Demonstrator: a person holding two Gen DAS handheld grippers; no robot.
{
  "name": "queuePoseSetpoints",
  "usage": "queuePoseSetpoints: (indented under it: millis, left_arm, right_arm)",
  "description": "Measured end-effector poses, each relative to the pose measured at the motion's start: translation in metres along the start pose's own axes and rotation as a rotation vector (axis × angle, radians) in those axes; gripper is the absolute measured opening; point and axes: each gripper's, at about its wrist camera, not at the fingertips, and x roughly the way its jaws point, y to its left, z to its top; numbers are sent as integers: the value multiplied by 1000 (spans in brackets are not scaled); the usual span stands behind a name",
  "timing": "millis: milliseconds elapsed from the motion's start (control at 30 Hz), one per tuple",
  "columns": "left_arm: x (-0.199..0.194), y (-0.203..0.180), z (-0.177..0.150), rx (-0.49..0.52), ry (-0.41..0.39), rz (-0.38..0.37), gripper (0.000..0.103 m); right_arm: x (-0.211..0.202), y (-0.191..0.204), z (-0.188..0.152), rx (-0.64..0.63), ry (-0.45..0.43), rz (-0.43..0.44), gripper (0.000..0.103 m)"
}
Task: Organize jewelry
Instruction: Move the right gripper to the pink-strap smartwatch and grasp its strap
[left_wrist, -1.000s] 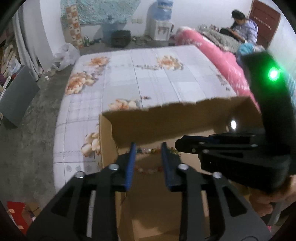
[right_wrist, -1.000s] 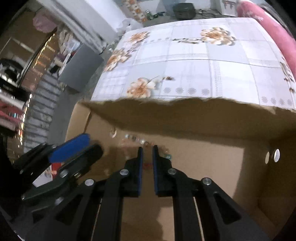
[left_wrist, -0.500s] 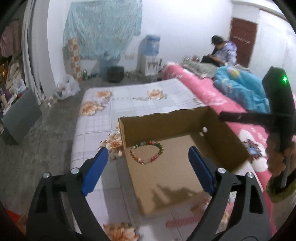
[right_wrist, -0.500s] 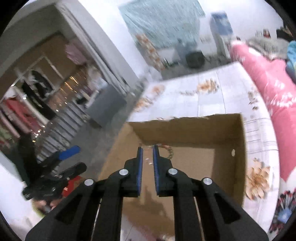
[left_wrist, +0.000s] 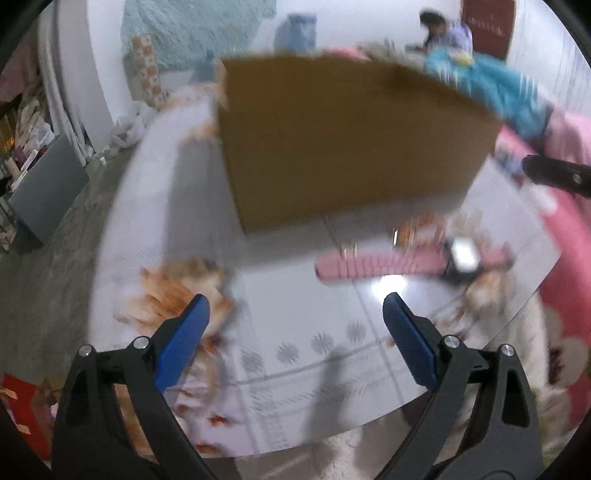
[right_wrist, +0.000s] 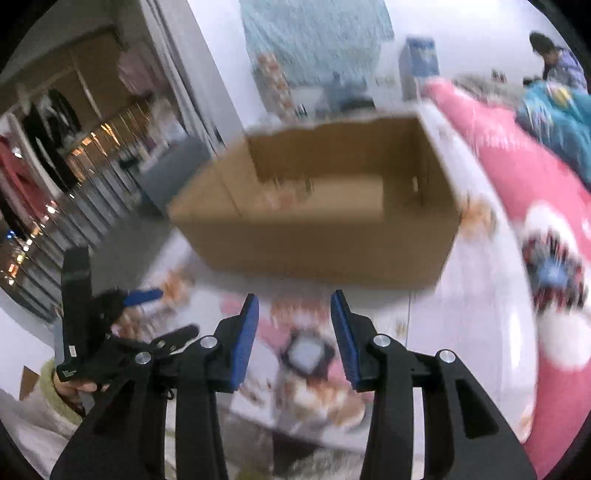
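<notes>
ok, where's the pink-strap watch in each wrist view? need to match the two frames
Left wrist: pink watch lies right of centre on the floral sheet, just beyond the open left gripper, strap running left-right.
Right wrist: watch sits low centre, between the open right gripper's fingers, blurred.
Shared landmark: the cardboard box, directly behind the watch in both.
</notes>
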Motion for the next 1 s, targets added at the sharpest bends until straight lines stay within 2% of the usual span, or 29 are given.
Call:
queuePoseSetpoints:
  millis: [33,67,100,167,233,267,433,500,567,700,933,1000]
  left_arm:
    - [10,-5,-4,20,28,21,91]
    - [17,-9,-8,36,43,27,93]
    - [17,-10,-11,35,25,18,93]
    - [19,-10,-13,23,16,13,95]
    - [21,-7,-14,0,17,-12,95]
    - [21,-7,-15,2,9,-7,96]
    - [21,-7,-15,2,8,-5,96]
    - [23,-8,-12,-2,12,-3,96]
    - [23,-8,-7,-13,4,5,96]
    - [20,-9,-12,-34,-31,22,96]
    - [17,-11,-19,-43,-95,35,96]
    - [17,-10,-19,-39,-101,31,96]
  right_arm:
    - [7,1,-9,-3,28,-35,46]
    - [12,1,-17,-17,44,-79,55]
    - [15,2,-23,-36,49,-125,61]
    - [14,3,-30,-80,37,-203,83]
    - [8,6,-36,-118,17,-238,94]
    - [4,6,-39,-135,5,-246,97]
    - [7,14,-48,-223,37,-288,97]
    - [11,16,-50,-250,53,-272,97]
    - [15,17,-51,-269,30,-235,97]
    - [22,22,-46,-293,16,-240,97]
    - [52,20,-39,-312,115,-160,65]
    - [59,19,-39,-326,133,-148,62]
